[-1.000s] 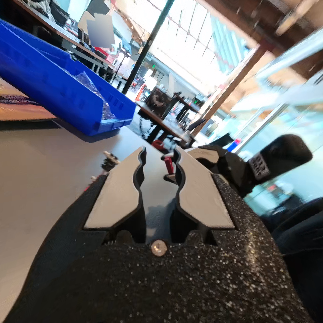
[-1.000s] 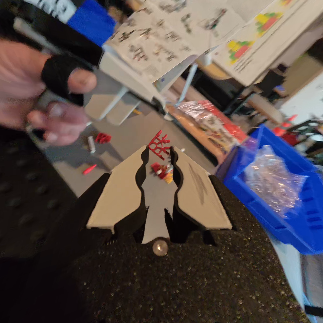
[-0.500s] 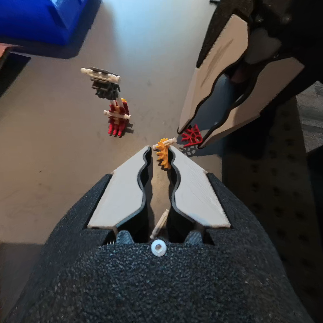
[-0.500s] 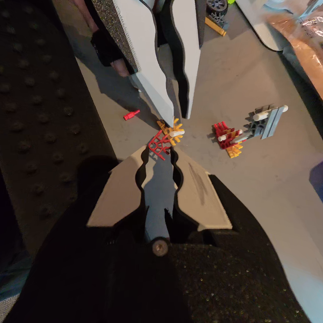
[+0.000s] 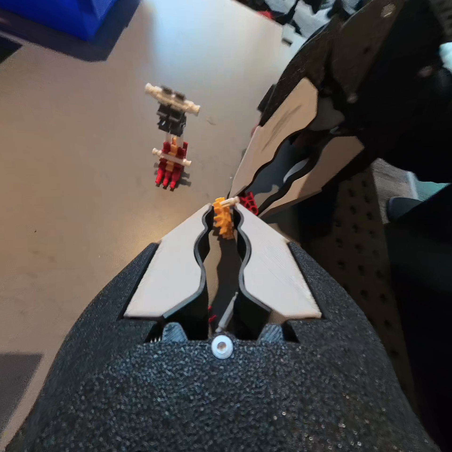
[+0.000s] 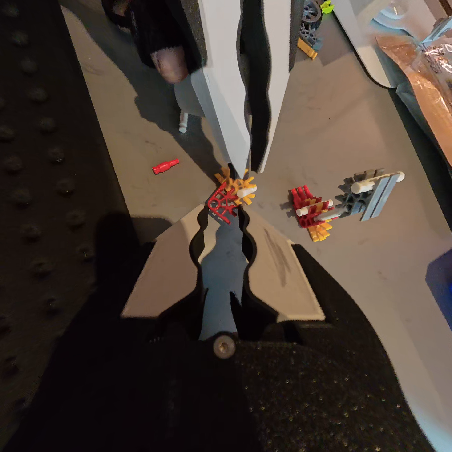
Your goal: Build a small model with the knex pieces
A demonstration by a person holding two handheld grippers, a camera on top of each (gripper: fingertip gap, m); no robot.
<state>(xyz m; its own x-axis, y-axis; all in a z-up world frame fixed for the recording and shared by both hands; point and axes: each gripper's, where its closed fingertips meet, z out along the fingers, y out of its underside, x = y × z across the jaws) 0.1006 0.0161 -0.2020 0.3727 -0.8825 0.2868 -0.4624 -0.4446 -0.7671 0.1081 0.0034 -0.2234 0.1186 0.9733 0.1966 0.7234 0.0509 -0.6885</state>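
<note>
My left gripper (image 5: 223,208) is shut on an orange toothed connector (image 5: 222,219) with a white rod (image 5: 228,201) through it, low over the grey table (image 5: 73,171). My right gripper (image 6: 222,208) is shut on a red lattice connector (image 6: 220,205) and presses it against the orange connector (image 6: 242,187) and its rod (image 6: 245,192). The two grippers meet tip to tip. The left gripper (image 6: 252,171) comes in from the top of the right wrist view. The right gripper (image 5: 244,205) comes in from the upper right of the left wrist view.
A built piece of red, yellow, grey and white parts (image 6: 318,212) lies just beside the grippers (image 5: 171,146). A loose red rod (image 6: 165,166) and white rod (image 6: 183,122) lie near a black studded mat (image 6: 36,171). A blue bin (image 5: 61,17) stands beyond. The grippers are tip to tip, or close to it.
My left gripper tipped down from facing the room to the table and closed on the orange connector. My right gripper brought the red connector down against it.
</note>
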